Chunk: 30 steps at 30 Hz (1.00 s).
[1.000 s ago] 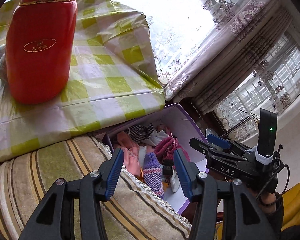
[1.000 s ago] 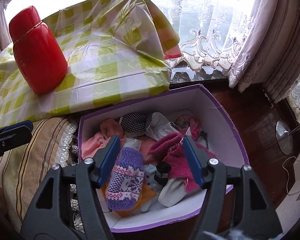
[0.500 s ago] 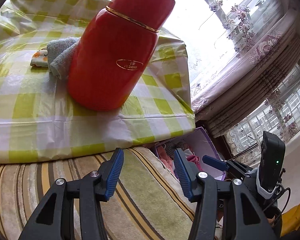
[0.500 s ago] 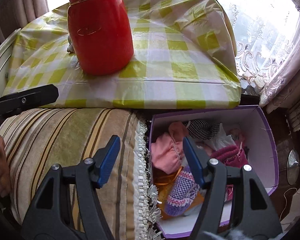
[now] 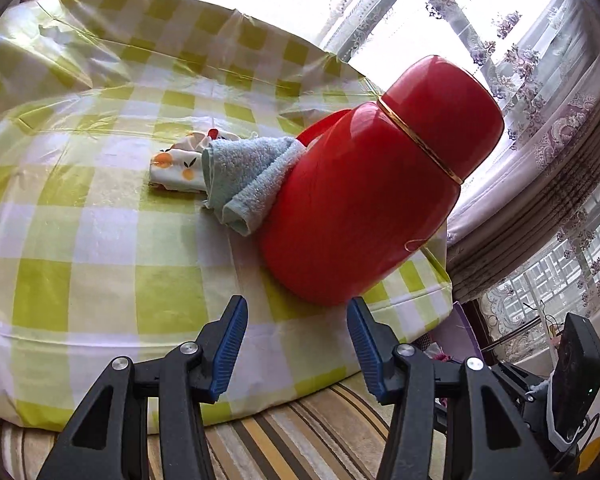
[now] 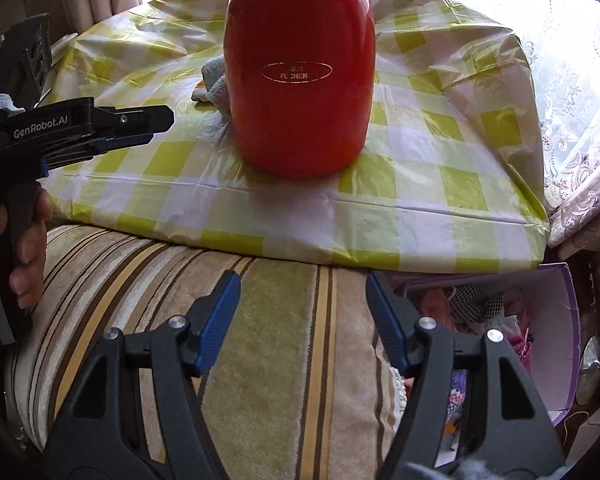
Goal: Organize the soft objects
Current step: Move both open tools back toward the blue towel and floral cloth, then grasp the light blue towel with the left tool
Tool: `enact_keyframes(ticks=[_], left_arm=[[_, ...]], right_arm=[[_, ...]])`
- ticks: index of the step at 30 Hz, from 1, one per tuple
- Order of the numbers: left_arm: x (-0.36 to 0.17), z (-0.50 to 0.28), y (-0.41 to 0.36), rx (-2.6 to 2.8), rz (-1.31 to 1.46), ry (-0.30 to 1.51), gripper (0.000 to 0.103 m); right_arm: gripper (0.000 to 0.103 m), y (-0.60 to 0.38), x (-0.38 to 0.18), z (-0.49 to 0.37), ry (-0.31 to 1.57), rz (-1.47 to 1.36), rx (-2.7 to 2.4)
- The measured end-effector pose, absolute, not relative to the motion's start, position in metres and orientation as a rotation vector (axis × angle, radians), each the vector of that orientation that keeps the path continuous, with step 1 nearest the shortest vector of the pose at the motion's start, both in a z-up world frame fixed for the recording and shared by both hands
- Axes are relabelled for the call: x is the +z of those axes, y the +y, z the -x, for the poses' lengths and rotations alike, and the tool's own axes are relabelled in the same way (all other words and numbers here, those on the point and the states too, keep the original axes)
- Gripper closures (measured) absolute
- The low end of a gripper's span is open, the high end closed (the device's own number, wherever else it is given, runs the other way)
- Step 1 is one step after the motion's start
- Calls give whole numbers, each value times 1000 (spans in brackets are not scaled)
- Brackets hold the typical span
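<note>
A light blue towel (image 5: 247, 176) lies folded on the checked tablecloth, against the left side of a red thermos (image 5: 376, 184). A white cloth with an orange fruit print (image 5: 180, 162) lies just behind it. In the right wrist view the towel (image 6: 215, 76) peeks out left of the thermos (image 6: 300, 76). My left gripper (image 5: 296, 346) is open and empty, above the table's near edge, short of the towel. My right gripper (image 6: 300, 320) is open and empty over the striped cushion. A purple box (image 6: 568, 308) at lower right holds several soft clothes.
The yellow-green checked tablecloth (image 5: 100, 220) covers the table. A striped cushion (image 6: 260, 340) lies in front of it. Lace curtains and windows (image 5: 540, 80) run along the right. The left gripper body and hand (image 6: 60, 132) show at the left of the right wrist view.
Both grippers have swung left and up, away from the purple box toward the table. The towel and printed cloth have come into the left wrist view. Both stay open and empty.
</note>
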<state>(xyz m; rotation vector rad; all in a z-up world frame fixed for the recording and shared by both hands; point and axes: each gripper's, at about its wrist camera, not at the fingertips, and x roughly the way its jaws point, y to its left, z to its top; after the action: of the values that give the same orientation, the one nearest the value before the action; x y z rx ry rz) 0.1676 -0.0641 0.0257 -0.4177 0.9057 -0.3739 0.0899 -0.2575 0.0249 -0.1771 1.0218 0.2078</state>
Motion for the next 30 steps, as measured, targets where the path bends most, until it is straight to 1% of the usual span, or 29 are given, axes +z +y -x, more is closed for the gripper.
enact_keyframes(ticks=[4, 6, 9, 11, 14, 22, 23, 24, 26, 28, 30], left_arm=[[28, -190, -49, -362, 426, 881, 50], [29, -202, -44, -365, 431, 867, 48], [29, -222, -38, -380, 442, 857, 42], [27, -236, -35, -383, 452, 857, 36], [22, -256, -32, -380, 466, 865, 31], [-2, -307, -39, -443, 472, 956, 29], [-5, -312, -41, -444, 467, 971, 30], [-9, -316, -43, -450, 460, 986, 35], [-15, -323, -48, -445, 428, 1013, 79], [-21, -327, -47, -403, 408, 1023, 82], [-24, -326, -38, -377, 435, 1017, 83]], right_arm=[[35, -240, 21, -99, 1030, 189, 239], [35, -233, 20, -103, 1028, 194, 251], [35, -224, 20, -108, 1027, 196, 265], [35, -219, 18, -110, 1026, 196, 268], [35, -212, 18, -113, 1023, 203, 272], [35, -201, 11, -120, 1041, 219, 295], [35, -201, 11, -121, 1044, 219, 295], [34, -201, 10, -122, 1046, 217, 295], [34, -201, 10, -125, 1050, 212, 293], [34, -199, 10, -127, 1046, 211, 293], [34, -194, 11, -132, 1037, 223, 296]])
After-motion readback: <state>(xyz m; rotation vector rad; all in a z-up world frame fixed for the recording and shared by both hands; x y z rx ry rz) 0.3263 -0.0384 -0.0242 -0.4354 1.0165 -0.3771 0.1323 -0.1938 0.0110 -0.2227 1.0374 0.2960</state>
